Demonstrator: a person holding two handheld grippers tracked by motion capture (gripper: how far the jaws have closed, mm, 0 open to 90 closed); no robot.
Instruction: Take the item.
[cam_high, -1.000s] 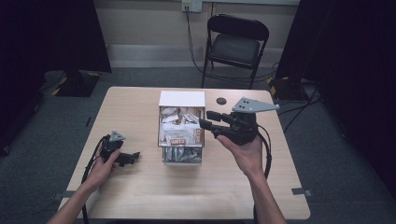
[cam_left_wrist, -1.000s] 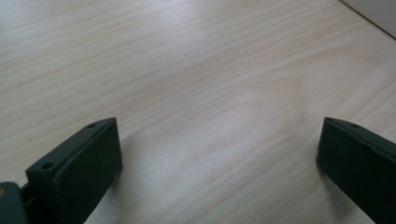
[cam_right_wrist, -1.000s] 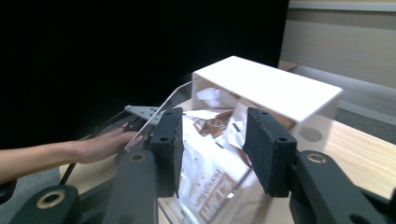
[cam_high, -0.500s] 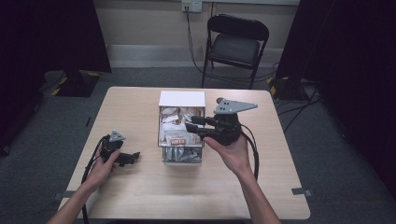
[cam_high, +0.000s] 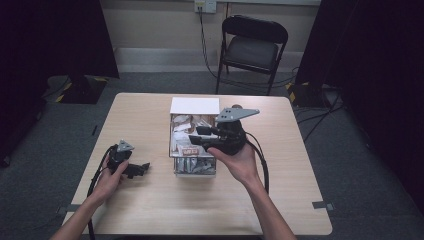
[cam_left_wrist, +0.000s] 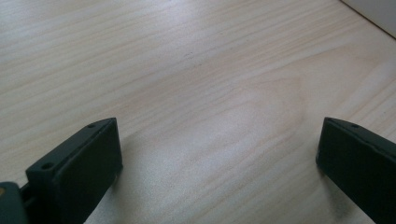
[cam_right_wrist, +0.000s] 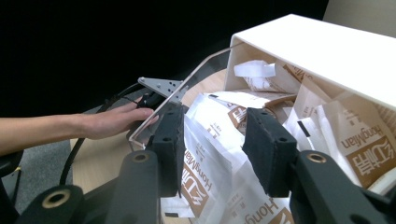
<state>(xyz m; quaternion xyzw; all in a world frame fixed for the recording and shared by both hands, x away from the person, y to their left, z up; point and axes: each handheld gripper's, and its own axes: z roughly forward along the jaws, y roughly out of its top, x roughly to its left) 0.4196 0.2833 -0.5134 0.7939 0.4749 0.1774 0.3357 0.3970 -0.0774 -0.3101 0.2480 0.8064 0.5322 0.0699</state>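
A clear plastic box (cam_high: 194, 172) with a white back part (cam_high: 195, 105) stands mid-table, stuffed with white and brown paper packets (cam_high: 189, 150). My right gripper (cam_high: 194, 135) hangs over the box, pointing left, its grey plate on top. In the right gripper view its jaws (cam_right_wrist: 212, 130) stand apart on either side of a white packet (cam_right_wrist: 210, 154) with brown print. They have just been opening, and the pads do not press on the packet. My left gripper (cam_high: 141, 168) lies on the table at the left, its jaws (cam_left_wrist: 217, 140) wide open over bare wood.
The wooden table (cam_high: 250, 200) has free room in front of and beside the box. Black cables trail from both grippers toward the near edge. A black folding chair (cam_high: 252, 45) stands beyond the far edge. The left hand (cam_right_wrist: 112, 122) shows past the box's clear wall.
My right gripper has moved left and slightly down, from beside the box's right rim to over the packets. The left hand and its gripper have stayed put.
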